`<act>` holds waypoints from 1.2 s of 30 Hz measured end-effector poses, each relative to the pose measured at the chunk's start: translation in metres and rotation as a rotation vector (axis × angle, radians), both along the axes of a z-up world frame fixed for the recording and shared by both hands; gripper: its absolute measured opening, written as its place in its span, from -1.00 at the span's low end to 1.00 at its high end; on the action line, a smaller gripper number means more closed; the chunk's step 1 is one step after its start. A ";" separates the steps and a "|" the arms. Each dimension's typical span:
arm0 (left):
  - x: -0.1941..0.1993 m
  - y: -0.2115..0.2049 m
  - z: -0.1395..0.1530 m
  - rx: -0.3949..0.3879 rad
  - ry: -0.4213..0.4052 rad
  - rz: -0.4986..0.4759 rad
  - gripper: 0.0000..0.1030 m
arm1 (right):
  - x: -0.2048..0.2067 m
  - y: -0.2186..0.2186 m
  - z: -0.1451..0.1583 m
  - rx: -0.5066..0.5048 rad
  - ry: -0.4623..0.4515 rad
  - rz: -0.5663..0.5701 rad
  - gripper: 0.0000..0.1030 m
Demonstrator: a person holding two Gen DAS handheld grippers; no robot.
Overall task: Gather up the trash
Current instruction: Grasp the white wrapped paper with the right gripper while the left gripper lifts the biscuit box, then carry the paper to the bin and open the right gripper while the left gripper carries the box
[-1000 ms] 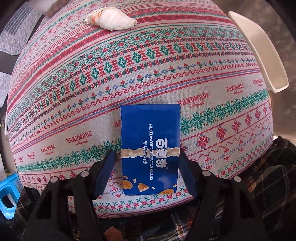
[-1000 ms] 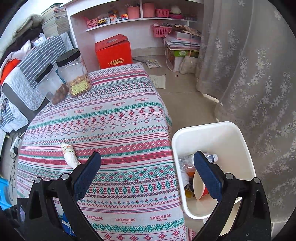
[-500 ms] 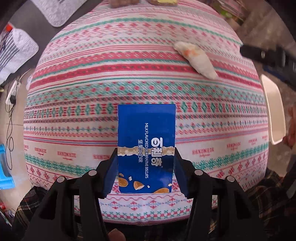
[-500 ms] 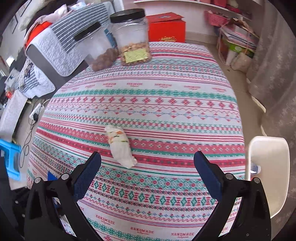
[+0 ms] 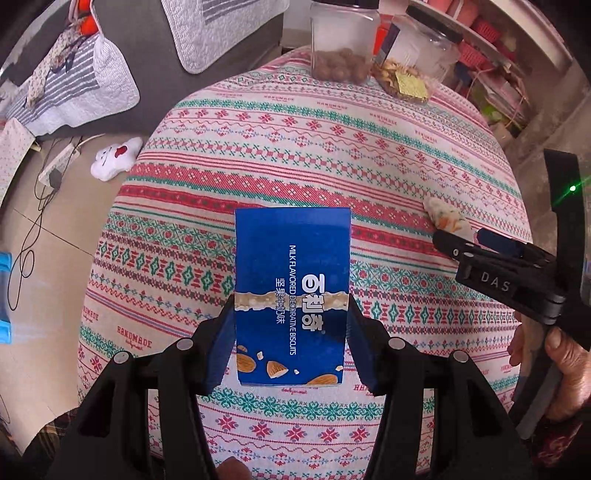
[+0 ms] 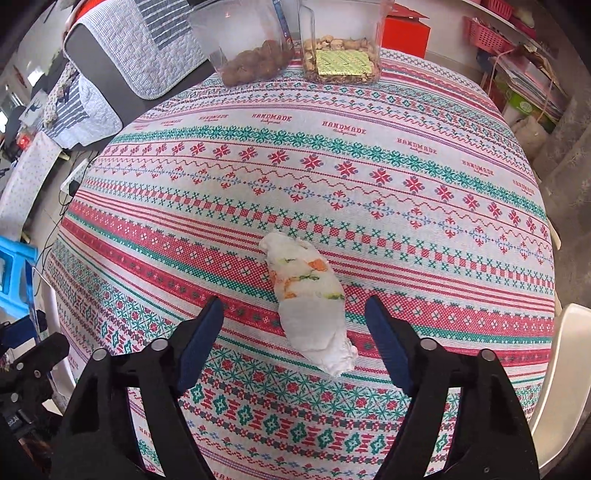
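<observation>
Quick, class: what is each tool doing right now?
Left tool: shut on the blue biscuit box.
Right tool: open, jaws just closing around the crumpled napkin, not yet gripping.

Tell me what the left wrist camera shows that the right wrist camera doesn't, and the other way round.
Only the left wrist view shows the blue biscuit box clamped in the left gripper, the white plush toy on the floor, and the right gripper from the side.

Only the right wrist view shows the right gripper's jaws, which have just been closing, apart either side of the crumpled tissue without touching it, plus the white bin's rim and red box.

Both show the tissue, patterned tablecloth and two snack jars.
</observation>
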State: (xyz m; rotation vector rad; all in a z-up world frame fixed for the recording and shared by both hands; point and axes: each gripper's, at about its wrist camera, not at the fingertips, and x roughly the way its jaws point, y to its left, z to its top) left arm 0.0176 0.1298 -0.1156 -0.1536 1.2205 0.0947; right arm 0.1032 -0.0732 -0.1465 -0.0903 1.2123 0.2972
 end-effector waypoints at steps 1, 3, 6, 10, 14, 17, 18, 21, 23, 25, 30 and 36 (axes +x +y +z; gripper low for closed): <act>0.000 -0.001 0.001 0.004 -0.005 0.004 0.06 | 0.000 0.001 -0.003 -0.006 0.008 0.001 0.07; 0.001 0.000 -0.001 0.005 -0.007 0.011 0.06 | 0.001 0.002 -0.008 -0.013 0.019 -0.006 -0.16; 0.002 0.002 -0.003 0.004 -0.006 0.025 0.06 | 0.003 0.000 -0.006 0.004 0.011 -0.025 -0.37; 0.001 0.008 -0.002 0.005 -0.011 0.045 0.06 | 0.002 -0.001 -0.002 0.017 -0.010 -0.039 -0.42; 0.002 0.011 -0.003 0.004 -0.015 0.062 0.06 | 0.004 0.000 0.009 0.046 -0.046 -0.046 -0.43; 0.003 0.014 -0.001 0.002 -0.028 0.076 0.06 | 0.004 0.002 0.024 0.075 -0.087 -0.046 -0.43; 0.004 0.015 0.000 0.003 -0.037 0.082 0.06 | 0.003 0.001 0.030 0.082 -0.102 -0.044 -0.43; 0.005 0.017 0.007 0.006 -0.071 0.102 0.06 | -0.001 0.001 0.046 0.096 -0.161 -0.046 -0.43; 0.007 0.019 0.011 0.002 -0.095 0.114 0.06 | -0.004 0.000 0.058 0.102 -0.209 -0.053 -0.43; 0.007 0.018 0.016 -0.003 -0.124 0.125 0.06 | -0.006 -0.002 0.068 0.109 -0.256 -0.060 -0.43; 0.008 0.014 0.032 -0.009 -0.212 0.144 0.06 | -0.013 -0.009 0.093 0.137 -0.380 -0.092 -0.42; 0.003 0.006 0.055 0.003 -0.331 0.180 0.06 | -0.026 -0.020 0.115 0.109 -0.516 -0.140 -0.42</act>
